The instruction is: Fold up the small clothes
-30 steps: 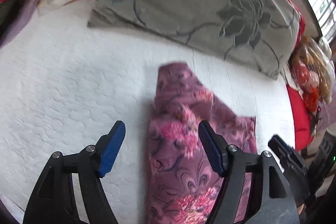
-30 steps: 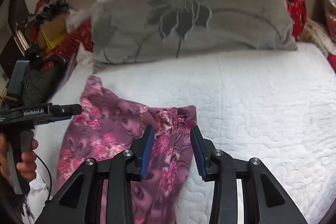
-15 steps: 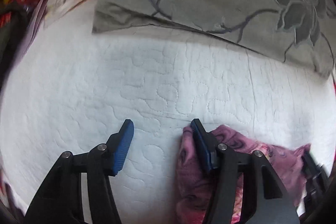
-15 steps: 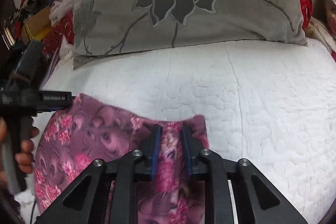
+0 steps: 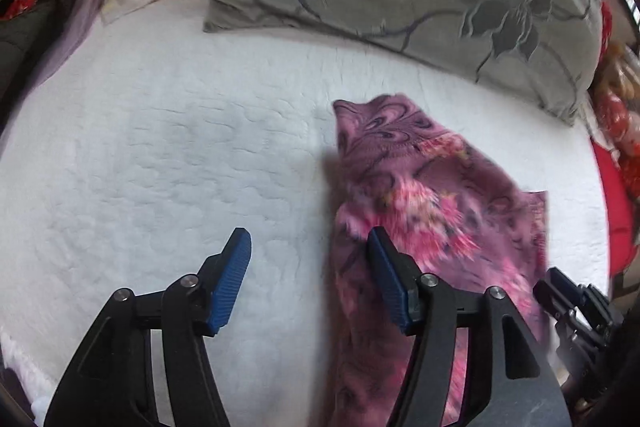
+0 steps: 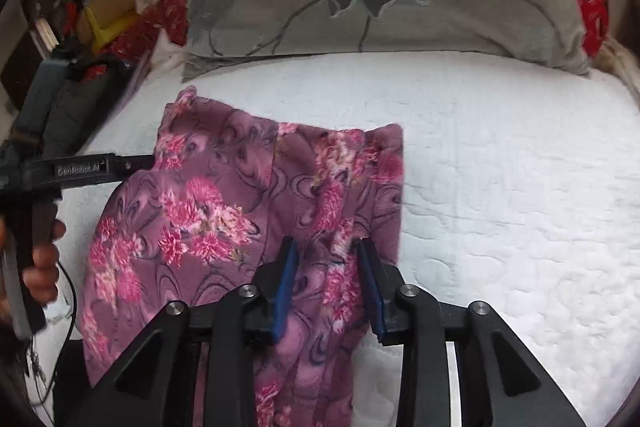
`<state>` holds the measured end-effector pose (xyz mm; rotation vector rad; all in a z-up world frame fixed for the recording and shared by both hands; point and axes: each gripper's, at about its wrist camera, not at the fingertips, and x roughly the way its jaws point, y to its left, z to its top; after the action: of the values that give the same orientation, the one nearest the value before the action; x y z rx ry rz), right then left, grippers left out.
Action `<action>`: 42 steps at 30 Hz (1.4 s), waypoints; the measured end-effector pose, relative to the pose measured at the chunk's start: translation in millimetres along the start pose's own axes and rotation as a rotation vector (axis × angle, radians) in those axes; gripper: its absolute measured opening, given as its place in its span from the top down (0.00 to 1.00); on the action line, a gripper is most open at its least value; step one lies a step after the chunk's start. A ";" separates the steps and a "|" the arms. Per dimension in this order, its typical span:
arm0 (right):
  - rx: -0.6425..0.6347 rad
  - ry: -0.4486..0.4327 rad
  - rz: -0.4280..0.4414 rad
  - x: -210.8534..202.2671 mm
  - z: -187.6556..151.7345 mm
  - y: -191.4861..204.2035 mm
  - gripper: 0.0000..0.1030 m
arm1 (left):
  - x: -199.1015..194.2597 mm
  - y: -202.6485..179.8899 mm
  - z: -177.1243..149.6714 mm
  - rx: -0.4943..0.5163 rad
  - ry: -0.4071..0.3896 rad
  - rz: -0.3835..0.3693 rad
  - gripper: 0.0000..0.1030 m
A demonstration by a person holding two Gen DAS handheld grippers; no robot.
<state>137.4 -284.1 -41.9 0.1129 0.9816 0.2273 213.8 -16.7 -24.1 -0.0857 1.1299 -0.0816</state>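
Right wrist view: right gripper [image 6: 327, 259] jaws just reopened, released, over garment [image 6: 224, 211] flat on bed [image 6: 500, 167]. Left gripper [image 5: 310, 255] jaws apart, empty, garment's left edge under right finger.

The purple floral garment [image 6: 208, 227] is running off the bottom edge, its lower end unseen. Motion is blurring its pink flowers in the left wrist view.
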 end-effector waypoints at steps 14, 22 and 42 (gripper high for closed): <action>-0.017 0.047 -0.103 -49.3 -83.2 6.2 0.24 | -42.6 -7.8 -110.1 0.096 -0.017 -0.003 0.17; 0.001 0.095 -0.233 -76.3 -112.4 16.5 0.14 | -62.2 0.5 -140.3 0.103 -0.017 0.041 0.17; 0.010 -0.131 -0.419 -157.4 -132.7 25.6 0.05 | -101.9 -30.3 -199.8 0.262 -0.151 0.183 0.17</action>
<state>-61.0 -298.3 17.3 -0.0689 0.8548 -0.1683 -11.1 -41.2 -13.9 0.2413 0.9630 -0.0582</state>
